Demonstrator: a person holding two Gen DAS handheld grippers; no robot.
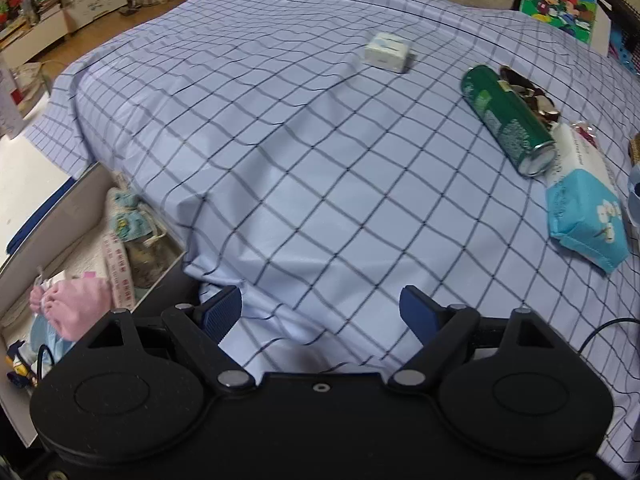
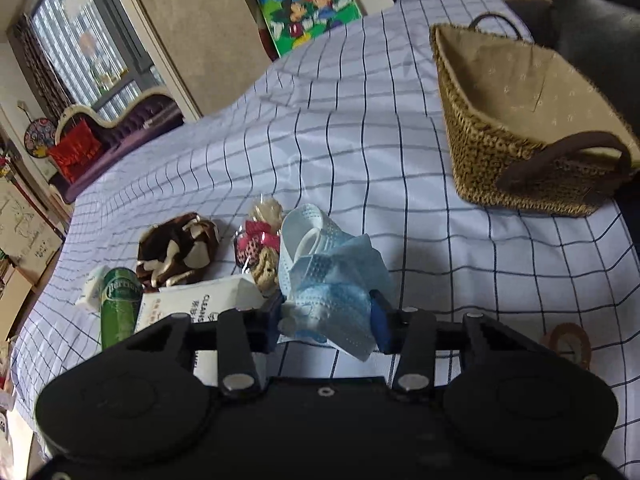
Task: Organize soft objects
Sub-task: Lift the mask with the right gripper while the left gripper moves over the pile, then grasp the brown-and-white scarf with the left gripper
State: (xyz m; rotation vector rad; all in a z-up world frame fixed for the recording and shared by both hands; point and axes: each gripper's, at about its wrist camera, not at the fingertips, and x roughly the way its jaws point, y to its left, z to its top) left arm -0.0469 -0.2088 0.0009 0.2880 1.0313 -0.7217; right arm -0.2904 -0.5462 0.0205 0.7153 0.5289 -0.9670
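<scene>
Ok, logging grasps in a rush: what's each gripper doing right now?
Left gripper: open, nothing between its fingers.
Right gripper: closed on the blue face mask.

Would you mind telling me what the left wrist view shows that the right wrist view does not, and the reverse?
Only the left wrist view: the open left gripper holding nothing, a blue tissue pack, and a box of items beside the bed.

Only the right wrist view: the right gripper shut on a crumpled blue face mask, and a woven basket.

Both: the checked sheet, the green can lying on it, a small white box and the cartoon picture.
</scene>
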